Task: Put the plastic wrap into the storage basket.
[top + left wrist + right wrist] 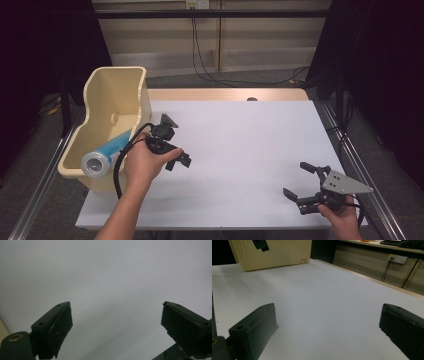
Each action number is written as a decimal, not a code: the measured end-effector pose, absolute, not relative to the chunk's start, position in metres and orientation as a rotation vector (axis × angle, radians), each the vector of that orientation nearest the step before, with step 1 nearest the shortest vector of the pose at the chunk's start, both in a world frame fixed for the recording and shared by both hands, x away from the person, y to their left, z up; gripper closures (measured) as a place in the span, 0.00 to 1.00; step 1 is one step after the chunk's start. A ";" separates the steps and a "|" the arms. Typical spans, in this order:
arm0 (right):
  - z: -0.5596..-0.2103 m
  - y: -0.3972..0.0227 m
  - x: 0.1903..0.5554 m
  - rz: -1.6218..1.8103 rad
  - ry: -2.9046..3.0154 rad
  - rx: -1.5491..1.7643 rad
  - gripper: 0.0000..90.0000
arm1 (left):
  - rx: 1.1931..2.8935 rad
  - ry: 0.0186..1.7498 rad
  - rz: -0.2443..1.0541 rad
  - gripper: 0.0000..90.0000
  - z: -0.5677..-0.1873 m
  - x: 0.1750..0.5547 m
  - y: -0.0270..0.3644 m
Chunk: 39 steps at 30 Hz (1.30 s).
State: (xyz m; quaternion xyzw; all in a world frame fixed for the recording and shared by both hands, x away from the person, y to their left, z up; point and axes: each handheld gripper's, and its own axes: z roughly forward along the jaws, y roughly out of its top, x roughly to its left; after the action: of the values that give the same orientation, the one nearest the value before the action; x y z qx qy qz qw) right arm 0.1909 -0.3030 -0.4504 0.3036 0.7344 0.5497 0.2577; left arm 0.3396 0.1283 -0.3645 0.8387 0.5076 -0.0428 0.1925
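Blue tube w/ white cap (pixel 107 152) lies tilted inside the cream plastic bin (pixel 107 90) at the table's left edge, cap end toward the person, resting on the near rim, tail end down in the bin. Nothing clamps it; it's in the bin on its own, so placing part looks done imo

Left gripper (pixel 181 161) just beside the bin's right wall, over the white tabletop (pixel 250 145), hand wrapped round the body, cable looping down along the forearm. Jaws stand wide apart in the left gripper view, nothing between them, bare white surface ahead; sliver of cream at the lower left edge there is prob the bin wall. Left fingertip pad (pixel 61 326) looks scuffed, no contact w/ anything

Right gripper (pixel 299 181) well apart from the bin, at the near right corner of the table, grey three-cornered plate on top. Jaws also spread wide, empty. In the right gripper view the bin (pixel 274 253) sits far across the white top w/ the other gripper's black tip in front of its wall; wall sockets + cables in the bg

Progress: tube already binned, both grippers free and clear of it. No other loose item on the tabletop, so nothing obvious left to pick; what remains, judging by this, is at most parking the left gripper away from the bin. Near the end
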 end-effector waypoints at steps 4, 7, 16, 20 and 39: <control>-0.451 -0.303 0.191 1.488 1.994 0.820 0.01 | 2.360 1.420 -0.131 0.11 -0.371 0.339 0.127; -0.451 -0.303 0.191 1.490 1.993 0.821 0.01 | 2.360 1.418 -0.132 0.11 -0.378 0.338 0.126; -0.451 -0.303 0.191 1.489 1.996 0.817 0.01 | 2.338 1.398 -0.142 0.10 -0.400 0.333 0.127; -0.451 -0.303 0.191 1.487 2.000 0.814 0.01 | 2.326 1.399 -0.121 0.10 -0.409 0.331 0.127; -0.451 -0.303 0.191 1.488 1.996 0.813 0.01 | 2.137 1.158 0.180 0.10 -0.443 0.304 0.127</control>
State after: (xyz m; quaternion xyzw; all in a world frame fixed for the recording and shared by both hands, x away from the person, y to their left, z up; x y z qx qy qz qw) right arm 0.1913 -0.3032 -0.4513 0.2999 0.7364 0.5487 0.2583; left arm 0.3039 0.1271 -0.4434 0.8229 0.4461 0.0693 0.3449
